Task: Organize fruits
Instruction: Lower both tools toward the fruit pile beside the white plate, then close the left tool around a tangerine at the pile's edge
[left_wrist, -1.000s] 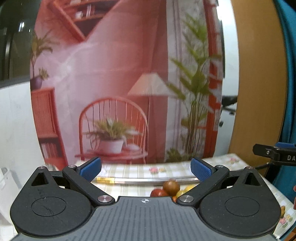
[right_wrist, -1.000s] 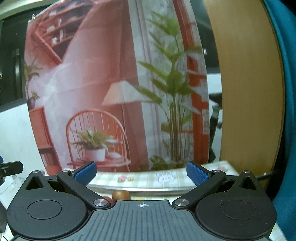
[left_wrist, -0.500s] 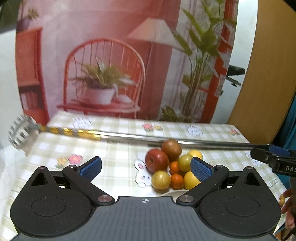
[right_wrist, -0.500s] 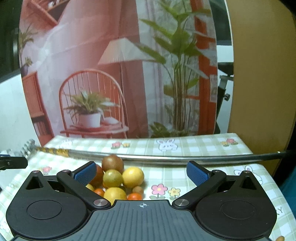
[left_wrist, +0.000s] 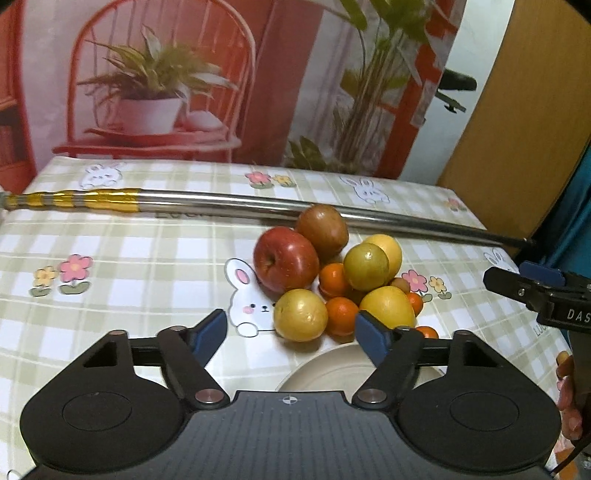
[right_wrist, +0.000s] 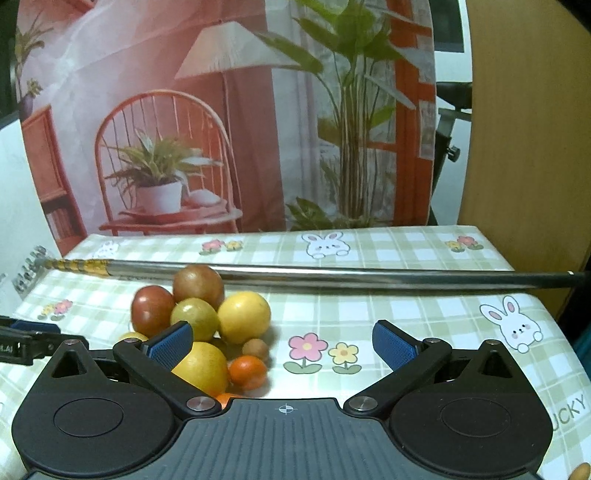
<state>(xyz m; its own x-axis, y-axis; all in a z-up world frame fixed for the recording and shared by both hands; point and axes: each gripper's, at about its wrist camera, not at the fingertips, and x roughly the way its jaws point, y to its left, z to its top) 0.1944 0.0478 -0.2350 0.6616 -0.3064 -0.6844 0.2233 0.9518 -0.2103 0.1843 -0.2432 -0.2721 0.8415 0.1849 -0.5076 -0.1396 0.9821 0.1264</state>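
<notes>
Your left tongs (left_wrist: 290, 328) and right tongs (right_wrist: 282, 341) both hang released and empty above the fruit pile (left_wrist: 332, 273), which sits heaped mid-bench, just in front of a long metal rod (left_wrist: 229, 208) and beside a pale plate (left_wrist: 328, 373). You look to be at the approach, nothing sorted yet. Next, probably lower the left tongs over the nearest yellow fruit (left_wrist: 301, 315) and lift it to the plate. The bench (left_wrist: 129, 277) wears a checked bunny cloth; a printed backdrop (right_wrist: 184, 110) of chair and plants stands behind
</notes>
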